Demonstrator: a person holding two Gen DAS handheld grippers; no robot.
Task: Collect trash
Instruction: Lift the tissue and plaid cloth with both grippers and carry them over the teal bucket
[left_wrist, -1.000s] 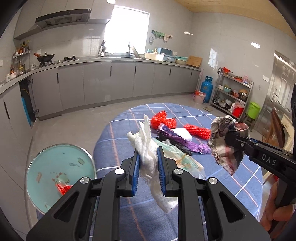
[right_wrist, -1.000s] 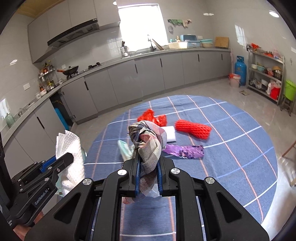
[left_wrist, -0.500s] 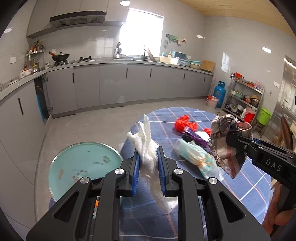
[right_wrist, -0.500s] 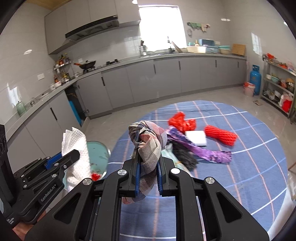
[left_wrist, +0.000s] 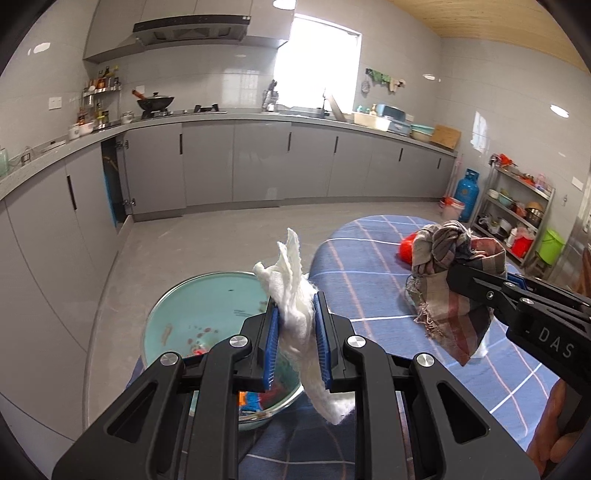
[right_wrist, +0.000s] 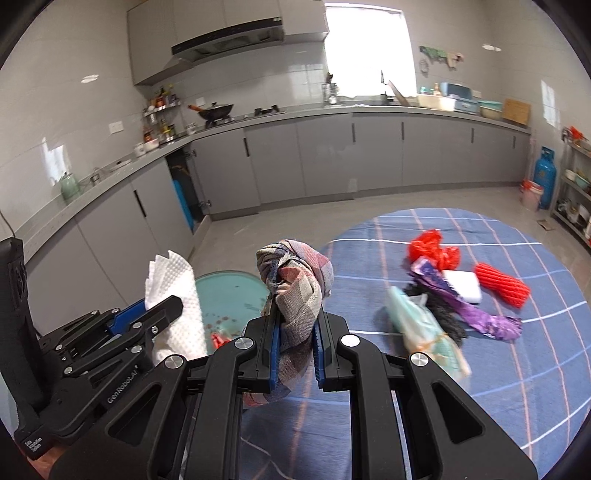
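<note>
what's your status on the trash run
Left gripper shut on paper towel. Right gripper shut on plaid rag. Teal bin open, nothing blocking.

Bin (left_wrist: 192, 295) floor partly hidden by left gripper (left_wrist: 295, 343); contents blurred.

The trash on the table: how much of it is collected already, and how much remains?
Done: a few scraps, one red, already lie in the teal basin. In hand: the left gripper is shut on a white paper towel and the right gripper on a plaid cloth, both near the basin. Left: red plastic, red foam net, purple wrapper, white block and pale bag on the table.
</note>
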